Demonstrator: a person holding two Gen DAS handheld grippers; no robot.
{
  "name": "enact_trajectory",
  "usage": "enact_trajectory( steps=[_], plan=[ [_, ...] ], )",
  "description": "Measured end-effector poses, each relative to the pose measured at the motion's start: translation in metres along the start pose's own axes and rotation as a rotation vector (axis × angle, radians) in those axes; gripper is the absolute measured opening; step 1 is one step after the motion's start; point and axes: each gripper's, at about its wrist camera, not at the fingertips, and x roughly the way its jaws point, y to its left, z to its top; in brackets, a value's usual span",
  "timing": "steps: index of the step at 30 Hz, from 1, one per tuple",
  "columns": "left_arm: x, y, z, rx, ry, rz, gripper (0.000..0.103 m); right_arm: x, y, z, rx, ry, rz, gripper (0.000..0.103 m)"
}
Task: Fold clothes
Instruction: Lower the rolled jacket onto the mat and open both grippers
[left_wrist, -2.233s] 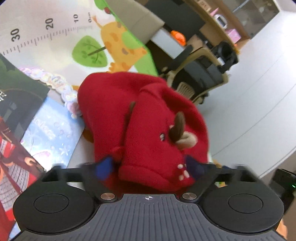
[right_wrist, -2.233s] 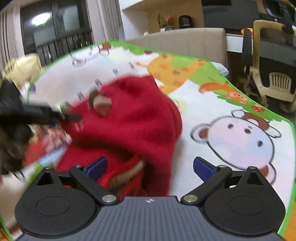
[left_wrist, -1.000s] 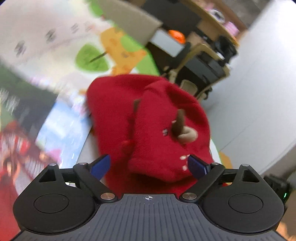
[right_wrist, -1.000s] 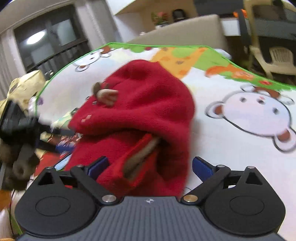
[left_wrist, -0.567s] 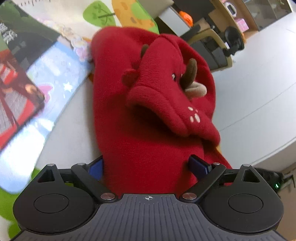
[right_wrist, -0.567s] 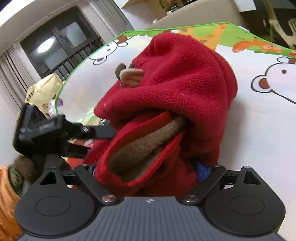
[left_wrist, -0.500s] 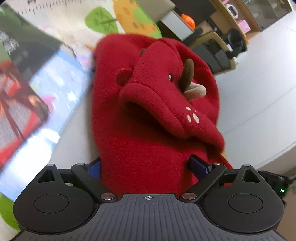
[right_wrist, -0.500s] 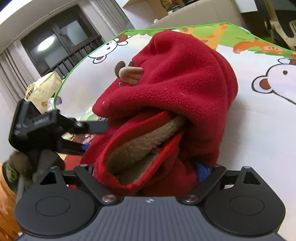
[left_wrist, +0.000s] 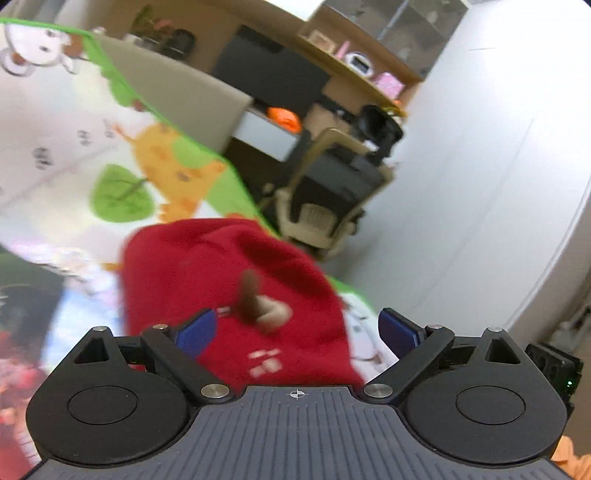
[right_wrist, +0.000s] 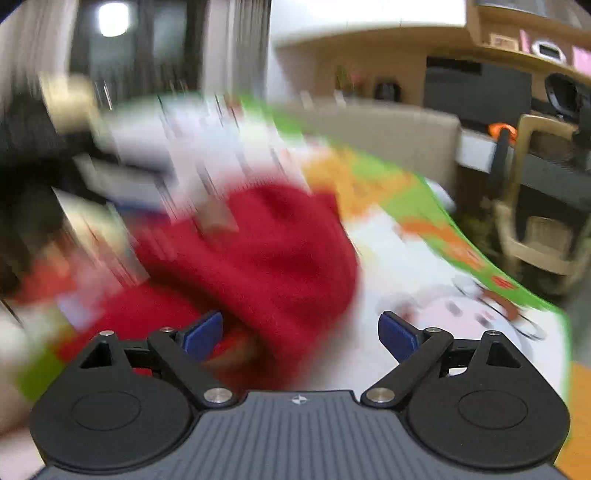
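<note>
**Both grippers spread wide over the red fleece**

While both sets of jaws stand wide apart with nothing between the blue pads, the red fleece garment (left_wrist: 236, 295) lies bunched on the cartoon play mat (left_wrist: 122, 166), just ahead of and partly under each tool.

Left gripper (left_wrist: 297, 330): left pad (left_wrist: 195, 332) sits over the red cloth, right pad (left_wrist: 397, 332) over bare mat beside the garment's edge. Contact with the fleece — cannot tell. A brown horn-like trim piece (left_wrist: 255, 302) sticks up from the fleece between the pads; small white marks show below it.

Right gripper (right_wrist: 299, 332): view heavily motion-blurred. Left pad (right_wrist: 203, 334) is over a fold of the garment (right_wrist: 266, 258), right pad (right_wrist: 397, 336) over white mat (right_wrist: 424, 288).

Around: picture books (left_wrist: 33, 314) lie on the mat left of the garment, touching or nearly so. Past the mat's green edge — a beige panel (left_wrist: 177, 103), a beige chair (left_wrist: 332, 192) with dark items, a wooden shelf (left_wrist: 354, 74) and a white wall (left_wrist: 498, 166).
</note>
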Motion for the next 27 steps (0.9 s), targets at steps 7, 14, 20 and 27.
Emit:
enact_trajectory(
  steps=[7,14,20,27],
  plan=[
    [0.035,0.009,-0.017,-0.024,0.089,0.009,0.098,-0.014,-0.022,0.017,0.045,-0.035,0.126,0.092],
    [0.038,0.022,-0.031,-0.018,0.112,0.018,0.099,0.005,-0.054,0.112,0.039,-0.156,0.107,0.099],
    [0.046,0.01,-0.04,0.087,0.121,0.049,0.102,0.151,-0.059,0.191,0.113,-0.012,0.061,0.099],
    [0.033,0.009,-0.046,0.114,0.128,0.035,0.103,0.261,-0.057,0.162,-0.052,0.288,-0.152,0.094]
  ],
)
